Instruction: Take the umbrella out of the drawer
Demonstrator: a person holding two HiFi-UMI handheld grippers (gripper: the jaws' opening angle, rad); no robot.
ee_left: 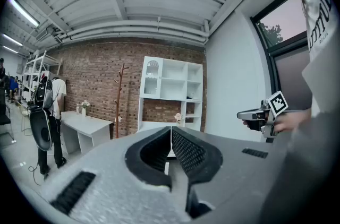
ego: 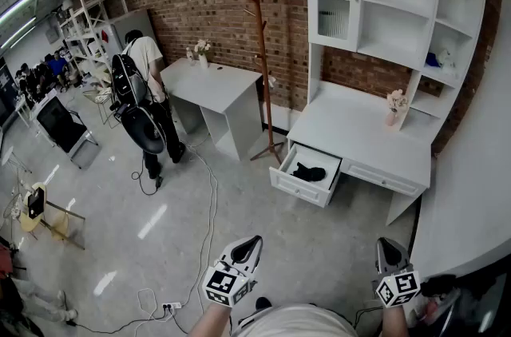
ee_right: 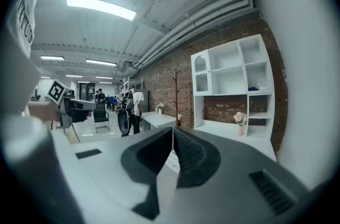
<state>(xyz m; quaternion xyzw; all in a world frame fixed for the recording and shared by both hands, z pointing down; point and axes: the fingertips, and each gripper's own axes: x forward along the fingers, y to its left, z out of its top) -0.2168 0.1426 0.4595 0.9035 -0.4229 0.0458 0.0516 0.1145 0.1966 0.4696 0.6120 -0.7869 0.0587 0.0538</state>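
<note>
A black folded umbrella [ego: 309, 172] lies in the open white drawer [ego: 300, 185] of a white desk [ego: 359, 137] against the brick wall. My left gripper [ego: 248, 249] is held low at the bottom of the head view, well short of the drawer, its jaws shut with nothing between them. At the bottom right, my right gripper [ego: 390, 254] is also far from the desk, jaws together and empty. In the left gripper view the left gripper [ee_left: 170, 132] points at the desk, and the right gripper [ee_right: 172, 135] does so in the right gripper view.
A white shelf hutch [ego: 391, 4] tops the desk, with a small flower vase [ego: 394, 110] on the desktop. A wooden coat stand [ego: 262, 64] and a second white desk [ego: 214, 100] stand to the left. A person with a backpack [ego: 144, 100] stands there. Cables [ego: 204, 247] trail over the floor.
</note>
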